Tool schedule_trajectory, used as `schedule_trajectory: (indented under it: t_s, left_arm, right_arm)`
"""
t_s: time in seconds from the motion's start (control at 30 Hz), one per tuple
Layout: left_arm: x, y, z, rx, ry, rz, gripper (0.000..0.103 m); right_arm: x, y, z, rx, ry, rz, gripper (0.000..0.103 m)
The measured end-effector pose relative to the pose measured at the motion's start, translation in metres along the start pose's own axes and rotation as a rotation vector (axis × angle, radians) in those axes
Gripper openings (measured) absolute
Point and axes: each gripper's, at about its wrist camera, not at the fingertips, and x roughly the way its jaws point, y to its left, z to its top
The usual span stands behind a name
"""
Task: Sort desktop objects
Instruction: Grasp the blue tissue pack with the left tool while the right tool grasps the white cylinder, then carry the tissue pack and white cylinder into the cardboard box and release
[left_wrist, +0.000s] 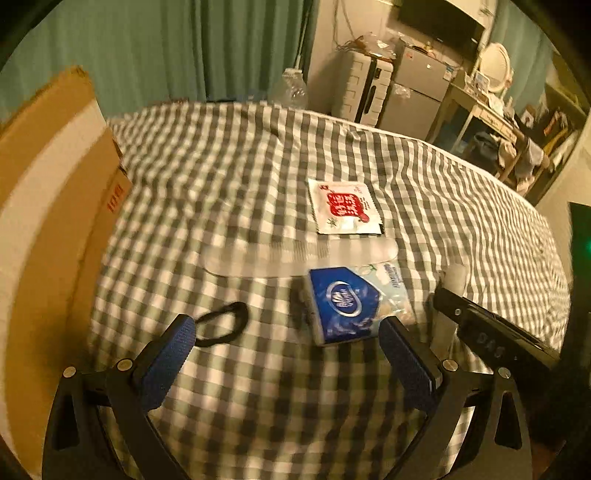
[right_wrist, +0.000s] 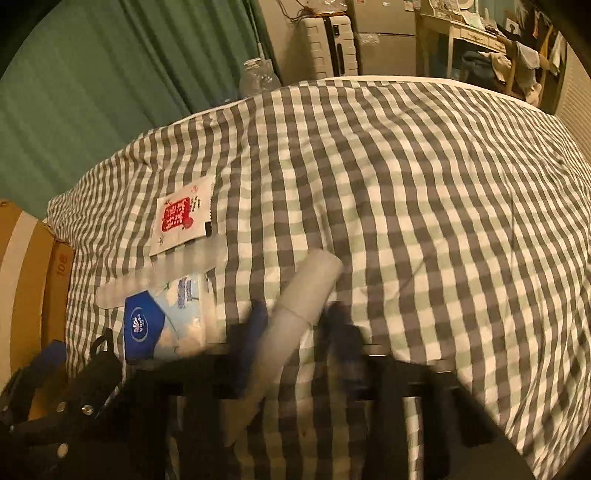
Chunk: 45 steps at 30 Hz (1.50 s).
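- Right gripper: jaws narrowed around a pale grey tube. Blue fingers sit on both sides of it; heavy blur, but they look clamped on it.
- The tube lies tilted on the checked sheet, its far end pointing up and right in the right wrist view.
- Left gripper: jaws spread wide, nothing between the pads, hanging over the sheet.
- Just ahead of the left gripper's left finger: black hair tie, flat on the sheet.
- Next to its right finger: blue tissue pack, lying over a light blue wipes pack.
- Beyond those: translucent white comb, lying crosswise, blurred.
- Past the comb, touching or nearly so: white sachet with red print, flat.
- Left edge: cardboard box with a white tape strip, against the sheet.
- Background: green curtain, clear plastic bottle, white suitcase, grey fridge.
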Motion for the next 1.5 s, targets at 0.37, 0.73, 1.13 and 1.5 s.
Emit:
schedule_trajectory:
  t_s: [0.37,0.73,1.13,1.5]
  left_arm:
    - [0.046,-0.045,0.005,-0.021,0.053,0.004,0.103]
    - [-0.005,-0.029,0.006,-0.046,0.013,-0.111,0.076]
    - [-0.212,0.074,0.032,-0.154,-0.342,0.033,0.076]
    - [-0.215,0.223,0.011,-0.423,-0.294,0.268,0.076]
  right_arm:
    - [-0.039,-0.065,0.024,0.160,-0.099,-0.008,0.016]
    - [-0.057,-0.076,0.024,0.174,-0.120,0.034,0.016]
    - [-0.168,0.060,0.031,-0.135,-0.245,0.367,0.017]
    - [-0.175,0.273,0.017,-0.455,-0.119,0.670,0.018]
